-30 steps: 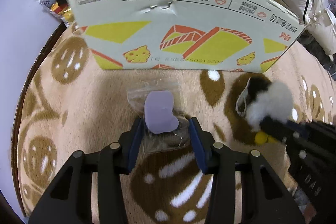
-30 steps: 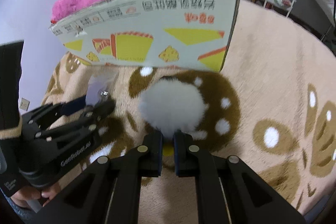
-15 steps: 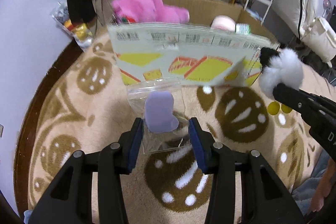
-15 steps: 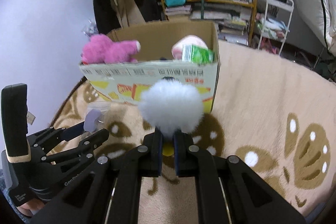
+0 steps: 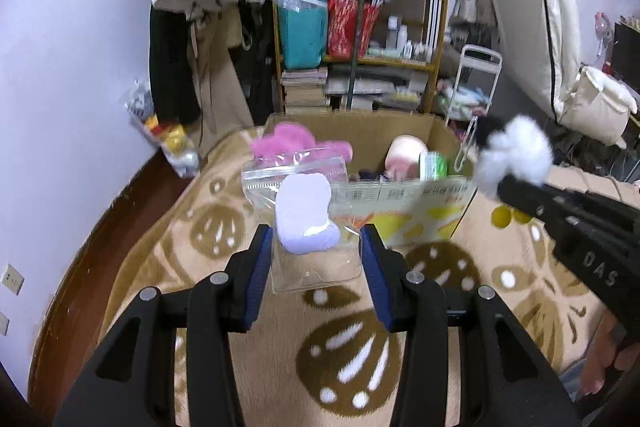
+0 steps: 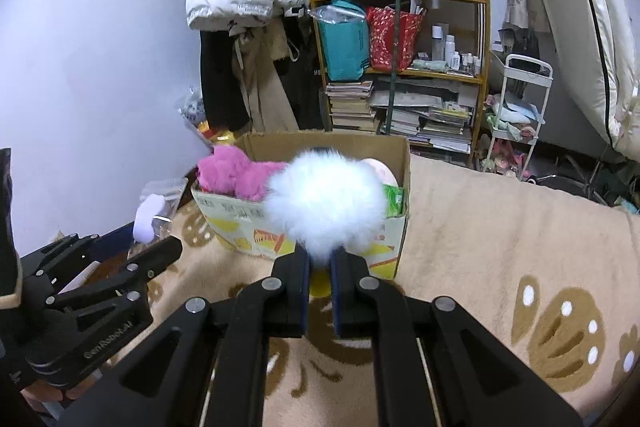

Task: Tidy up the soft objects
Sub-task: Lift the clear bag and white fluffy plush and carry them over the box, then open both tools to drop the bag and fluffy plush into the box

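My left gripper [image 5: 317,247] is shut on a clear plastic bag [image 5: 308,227] with a lilac soft pad [image 5: 306,217] inside, held in the air before the cardboard box [image 5: 416,203]. My right gripper [image 6: 319,263] is shut on a fluffy white pom-pom toy [image 6: 325,201] with yellow feet, also lifted in front of the box [image 6: 394,247]. The pom-pom also shows in the left wrist view [image 5: 516,157], to the right of the box. The box holds a pink plush [image 5: 294,143], a pale round toy [image 5: 406,151] and a green pack [image 5: 433,165].
A beige rug with brown patterns [image 5: 344,347] covers the floor. A wooden shelf [image 5: 360,39] with bags and books stands behind the box, coats [image 5: 200,27] hang to its left, a white cart [image 6: 520,111] stands to its right. A bag of toys [image 5: 168,131] leans against the wall.
Both grippers have risen well above the rug with their objects. The box now appears lower and farther, with its inside showing.
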A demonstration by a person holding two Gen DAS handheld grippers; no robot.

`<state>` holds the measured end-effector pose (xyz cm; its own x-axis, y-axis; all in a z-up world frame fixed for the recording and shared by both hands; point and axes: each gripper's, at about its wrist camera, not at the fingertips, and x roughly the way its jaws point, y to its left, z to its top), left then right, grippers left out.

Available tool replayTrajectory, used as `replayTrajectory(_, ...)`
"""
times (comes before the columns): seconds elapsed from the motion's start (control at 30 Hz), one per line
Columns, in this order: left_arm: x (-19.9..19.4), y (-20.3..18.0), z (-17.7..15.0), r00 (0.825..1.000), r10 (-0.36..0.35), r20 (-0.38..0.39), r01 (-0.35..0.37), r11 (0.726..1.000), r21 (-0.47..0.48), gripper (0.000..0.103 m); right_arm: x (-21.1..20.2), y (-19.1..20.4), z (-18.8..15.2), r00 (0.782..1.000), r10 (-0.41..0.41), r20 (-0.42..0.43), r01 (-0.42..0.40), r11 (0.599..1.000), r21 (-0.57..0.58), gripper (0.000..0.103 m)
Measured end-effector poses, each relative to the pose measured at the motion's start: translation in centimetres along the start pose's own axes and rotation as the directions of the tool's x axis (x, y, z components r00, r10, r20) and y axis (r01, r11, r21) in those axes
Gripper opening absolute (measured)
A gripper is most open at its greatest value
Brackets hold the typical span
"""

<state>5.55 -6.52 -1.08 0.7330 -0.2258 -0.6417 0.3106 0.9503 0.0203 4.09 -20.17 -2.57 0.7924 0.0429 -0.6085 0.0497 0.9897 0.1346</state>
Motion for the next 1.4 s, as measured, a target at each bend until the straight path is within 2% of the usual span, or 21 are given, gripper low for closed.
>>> replayTrajectory(0.2, -0.8, -0.4, 2.1, 0.997, -0.008, 0.079, 0.005, 0.999, 0.033, 0.044, 0.1, -1.1, 1.7, 0.998, -0.004, 0.062, 0.003, 1.0, 0.013, 0.009)
replayTrajectory(0.3, -0.3, -0.7, 2.7, 0.994, 0.024, 0.103, -0.031, 0.997, 0.072, 0.044, 0.5, -1.8, 2.5, 0.996, 0.005, 0.088, -0.006, 1.0, 0.021, 0.009)
replayTrajectory(0.5, 1.9, -1.5, 4.3, 0.991, 0.035, 0.127, -0.051, 0.991, 0.125, 0.044, 1.6, -1.9, 3.6, 0.992, 0.009, 0.125, -0.008, 1.0, -0.012, 0.009)
replayTrajectory(0.6, 3.4, -1.8, 5.1, 0.993, 0.004, 0.121, -0.02, 0.991, 0.131, 0.044, 2.6, -2.0, 3.9, 0.991, 0.015, 0.135, -0.012, 1.0, -0.025, 0.009)
replayTrajectory(0.8, 7.0, -2.2, 6.0, 0.996, -0.027, 0.083, 0.015, 0.988, 0.151, 0.044, 5.5, -3.1, 4.0, 0.995, 0.037, 0.096, -0.037, 0.999, -0.004, 0.009)
replayTrajectory(0.93, 9.2, -2.0, 6.1, 0.998, -0.054, 0.035, 0.049, 0.989, 0.136, 0.044, 7.7, -4.4, 3.6, 0.99, 0.133, 0.039, -0.136, 0.988, 0.069, 0.009)
replayTrajectory(1.03, 10.1, -1.9, 5.8, 0.995, -0.101, 0.005, 0.1, 0.988, 0.121, 0.045, 8.7, -4.7, 3.2, 0.988, 0.155, 0.015, -0.155, 0.985, 0.081, 0.01)
replayTrajectory(1.2, 11.3, -2.2, 5.4, 0.995, -0.101, -0.011, 0.101, 0.987, 0.123, 0.05, 9.7, -4.8, 2.7, 0.985, 0.17, -0.018, -0.167, 0.982, 0.092, 0.013)
replayTrajectory(1.27, 11.4, -2.2, 5.1, 0.995, -0.095, -0.007, 0.095, 0.986, 0.135, 0.056, 10.0, -4.8, 2.5, 0.985, 0.172, -0.027, -0.169, 0.981, 0.093, 0.013)
replayTrajectory(1.4, 11.4, -2.1, 5.1, 0.997, -0.072, -0.003, 0.071, 0.988, 0.136, 0.057, 9.7, -4.7, 2.4, 0.985, 0.171, -0.029, -0.168, 0.982, 0.083, 0.013)
